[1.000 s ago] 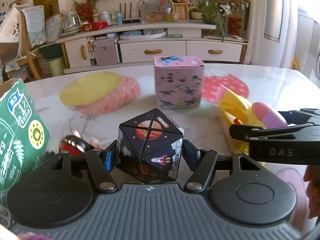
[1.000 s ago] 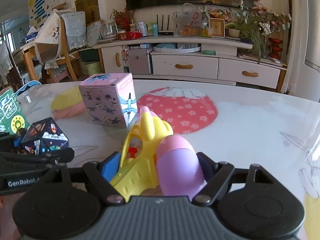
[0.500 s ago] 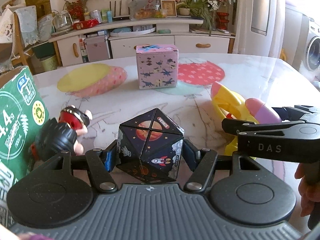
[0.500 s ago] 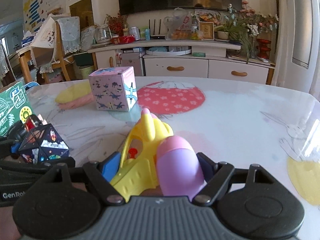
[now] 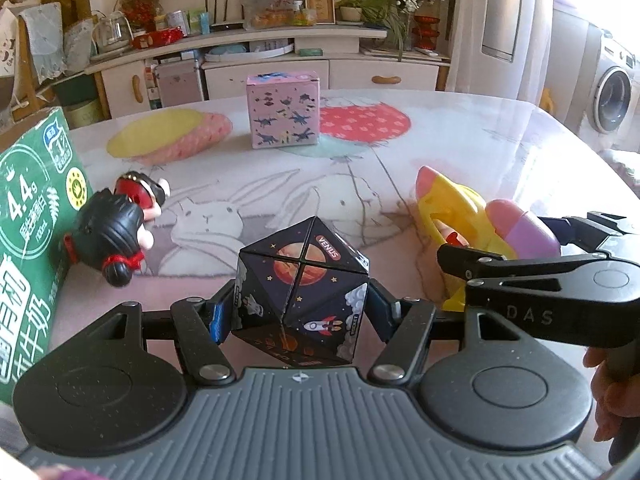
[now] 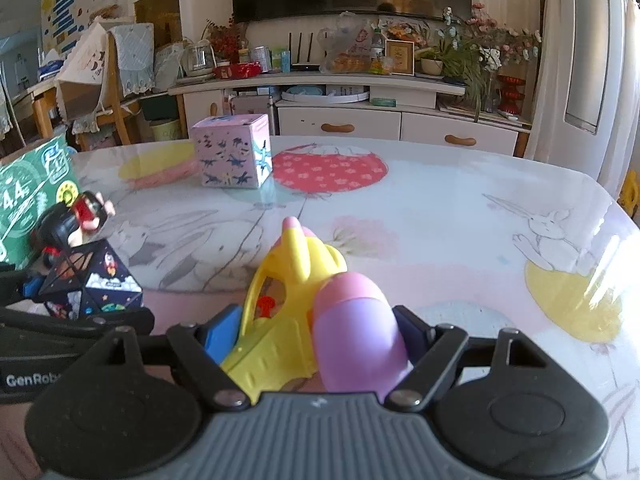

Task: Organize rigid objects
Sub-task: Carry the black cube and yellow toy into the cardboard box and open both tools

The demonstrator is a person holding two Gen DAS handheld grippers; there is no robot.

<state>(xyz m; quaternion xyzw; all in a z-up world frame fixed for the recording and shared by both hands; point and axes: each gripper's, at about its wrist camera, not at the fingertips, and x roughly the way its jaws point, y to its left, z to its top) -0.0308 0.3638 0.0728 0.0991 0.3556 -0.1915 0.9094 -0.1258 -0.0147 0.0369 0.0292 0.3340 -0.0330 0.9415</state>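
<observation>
My left gripper (image 5: 298, 312) is shut on a black space-print puzzle cube (image 5: 300, 296), marked VENUS, with its blue pads on both sides. The same cube (image 6: 88, 284) shows at the left of the right wrist view. My right gripper (image 6: 320, 332) is shut on a yellow toy with a pink and purple end (image 6: 312, 312); the toy (image 5: 472, 216) also appears at the right in the left wrist view. A black-haired doll in red (image 5: 116, 220) lies on the table to the left of the cube. A pink printed box (image 5: 284, 110) stands upright farther back.
A green milk carton (image 5: 32, 216) stands at the left edge, close to the doll. The table (image 6: 440, 208) has a glossy cartoon-print cover and its far edge lies behind the pink box. Cabinets (image 6: 340, 120) and chairs stand beyond. A hand (image 5: 608, 396) holds the right gripper.
Both grippers have drawn back toward the near side with their objects still held. The pink box now looks farther away, and the doll has come fully into the left wrist view.
</observation>
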